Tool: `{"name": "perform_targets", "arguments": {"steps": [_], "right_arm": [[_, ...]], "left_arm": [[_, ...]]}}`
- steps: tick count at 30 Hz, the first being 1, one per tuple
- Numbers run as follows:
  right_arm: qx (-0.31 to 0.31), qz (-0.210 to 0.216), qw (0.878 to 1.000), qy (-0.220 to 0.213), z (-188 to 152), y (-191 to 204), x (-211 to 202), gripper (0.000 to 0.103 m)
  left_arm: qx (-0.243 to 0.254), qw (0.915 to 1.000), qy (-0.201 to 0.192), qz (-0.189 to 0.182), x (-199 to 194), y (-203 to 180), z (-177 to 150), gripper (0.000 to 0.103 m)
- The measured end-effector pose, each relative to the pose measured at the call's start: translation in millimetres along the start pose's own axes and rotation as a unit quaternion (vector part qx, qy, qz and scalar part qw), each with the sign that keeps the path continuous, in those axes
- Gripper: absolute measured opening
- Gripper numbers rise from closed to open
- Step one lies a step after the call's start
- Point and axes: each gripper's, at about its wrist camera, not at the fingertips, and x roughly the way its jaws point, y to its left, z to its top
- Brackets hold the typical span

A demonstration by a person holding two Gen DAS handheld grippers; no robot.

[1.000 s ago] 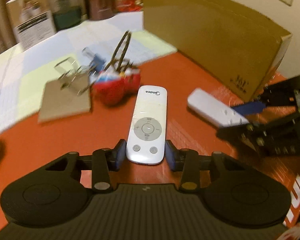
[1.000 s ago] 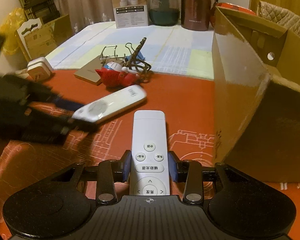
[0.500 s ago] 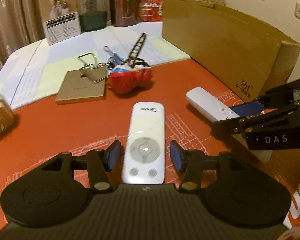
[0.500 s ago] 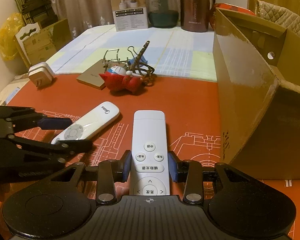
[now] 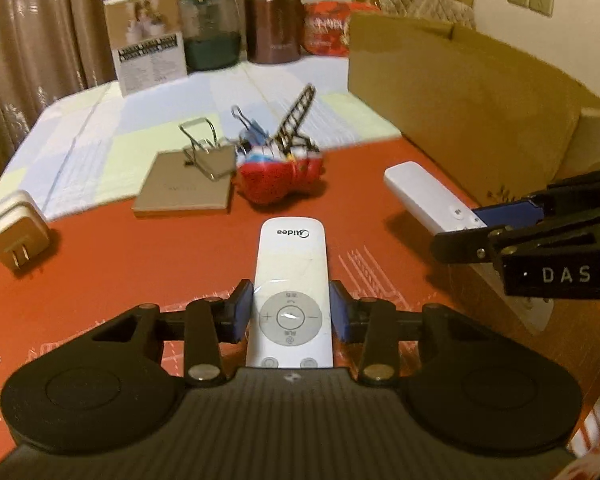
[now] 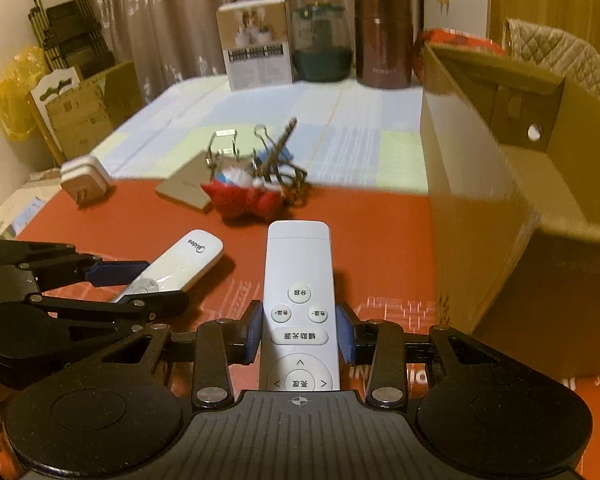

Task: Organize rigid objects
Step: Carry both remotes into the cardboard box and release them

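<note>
Chargers, two white plug blocks (image 5: 10,232) stacked together, sit at the far left of the red bench (image 5: 120,264), with a flat brown notebook (image 5: 184,188) further in. Wire binder clips (image 5: 202,152) rest on that notebook's far corner, touching a red toy (image 5: 278,178) piled with a blue clip and a small dark ladder-like piece.

Nearer the camera, the left tool (image 5: 291,312) has just been closing and now pinches the rounded Midea remote (image 5: 290,276) between its blue pads (image 5: 242,310), around the ring of buttons. The remote points straight ahead, its logo end towards the toy, with a shadow on the mat beneath that end.

To the right, the right tool (image 6: 299,334) is clamped on the slim white remote (image 6: 299,280), blue pads against both long edges beside the small round buttons. From the left wrist view that remote juts out above the bench, angled towards the toy.

Furthest right stands an open cardboard box (image 6: 500,208), its long wall just beside the slim remote. Behind everything, on a pale checked cloth (image 6: 260,120), stand a printed carton (image 6: 256,44), a dark green jar (image 6: 320,46) and a brown canister (image 6: 384,40).
</note>
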Motion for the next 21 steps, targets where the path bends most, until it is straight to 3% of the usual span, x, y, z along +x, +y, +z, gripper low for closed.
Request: {"name": "perform_targets", "arguments": {"steps": [13, 21], "right_arm": [[-0.022, -0.016, 0.994, -0.104, 38, 9, -57, 0.035], [0.019, -0.078, 0.983, -0.165, 76, -56, -111, 0.035]], "left_arm": [[-0.025, 0.9958, -0.088, -0.007, -59, -7, 59, 0.035], [-0.014, 0.9904, -0.131, -0.041, -72, -46, 116, 0.035]]}}
